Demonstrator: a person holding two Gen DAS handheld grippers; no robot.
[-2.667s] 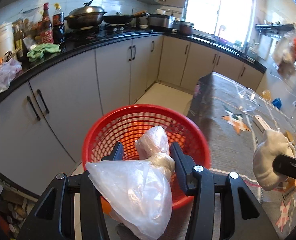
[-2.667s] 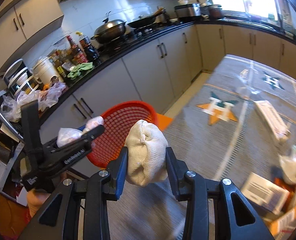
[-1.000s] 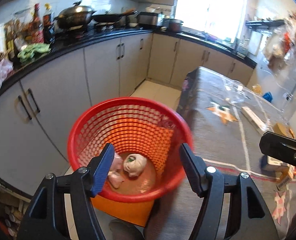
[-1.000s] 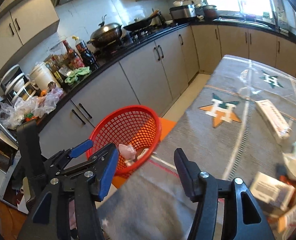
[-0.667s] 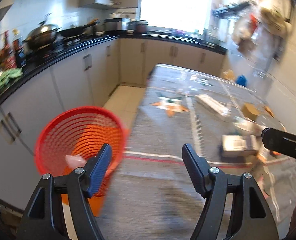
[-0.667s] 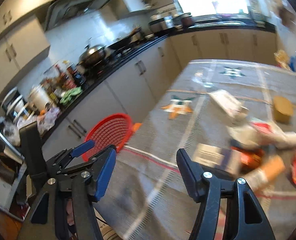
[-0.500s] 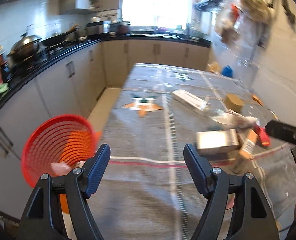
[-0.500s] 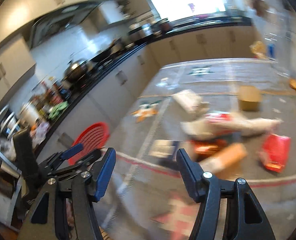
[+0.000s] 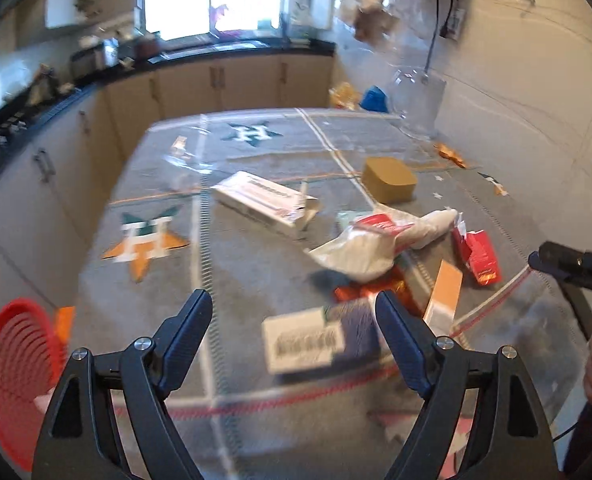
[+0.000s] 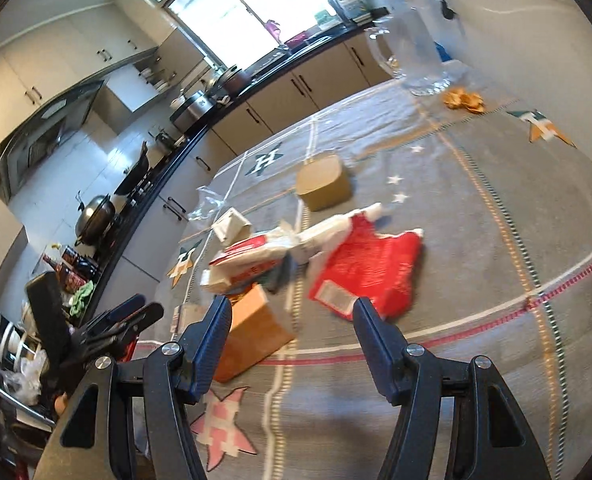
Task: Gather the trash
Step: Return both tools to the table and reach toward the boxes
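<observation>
Trash lies in a heap on the grey star-patterned tablecloth [image 9: 256,264]: a long white carton [image 9: 264,204], a brown box [image 9: 389,179], a white plastic bag [image 9: 359,252], a red packet [image 9: 479,256], an orange carton [image 9: 445,296] and a barcoded white box [image 9: 303,344]. My left gripper [image 9: 292,312] hovers over the barcoded box, its jaws opening and empty. My right gripper [image 10: 292,316] stands open and empty just short of the red bag [image 10: 371,268] and the orange carton [image 10: 252,332]. The red basket [image 9: 12,384] sits low at the left edge.
Kitchen cabinets and a black counter [image 10: 200,136] with pots run along the table's far side. A clear plastic bag [image 9: 419,100] and orange scraps [image 10: 463,100] lie at the far end by the wall. The right gripper's tip [image 9: 563,264] shows at the right edge.
Both grippers have swung away from the red basket, rolling as they went, and now face the trash heap on the table. The left jaws have widened.
</observation>
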